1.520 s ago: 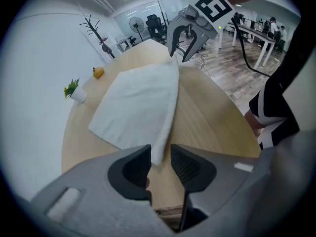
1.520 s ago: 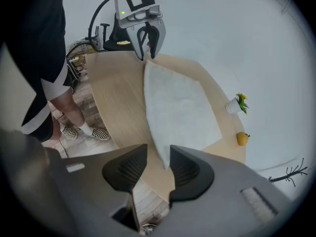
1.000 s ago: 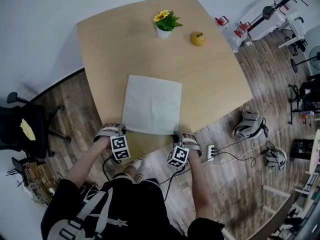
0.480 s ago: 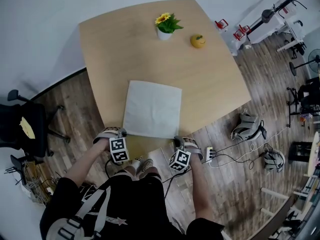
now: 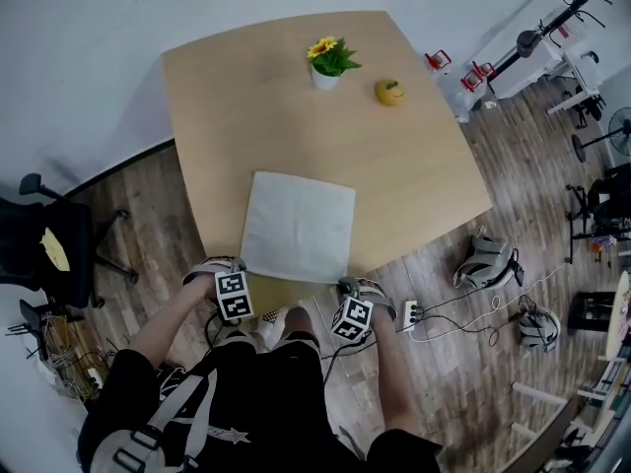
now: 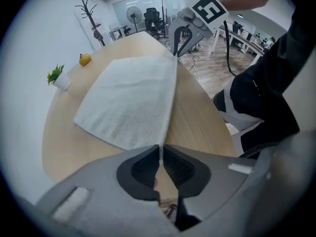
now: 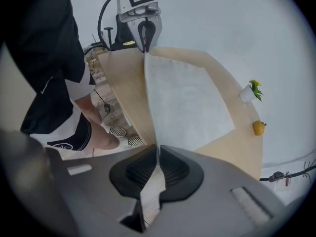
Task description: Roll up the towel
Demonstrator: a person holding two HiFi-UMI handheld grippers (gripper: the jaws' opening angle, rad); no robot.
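Observation:
A pale grey towel (image 5: 299,225) lies spread flat on the near part of the wooden table (image 5: 296,116). My left gripper (image 5: 242,265) is shut on the towel's near left corner, my right gripper (image 5: 345,286) on its near right corner. Both pairs of jaws have just been closing with the cloth between them. In the left gripper view the towel (image 6: 128,102) has its edge pinched in the left gripper (image 6: 159,149) and runs straight to the right gripper (image 6: 176,52). The right gripper view has the same edge of the towel (image 7: 182,98) stretched from the right gripper (image 7: 158,149) to the left gripper (image 7: 146,48).
At the table's far side stand a potted yellow flower (image 5: 326,57) and a yellow fruit (image 5: 389,91). A black office chair (image 5: 49,254) is on the floor at the left. A power strip with cables (image 5: 412,313) and grey gear (image 5: 488,259) lie on the floor at the right.
Both grippers have closed on the near corners and drawn back toward the person. The towel has slid a little toward the table's near edge.

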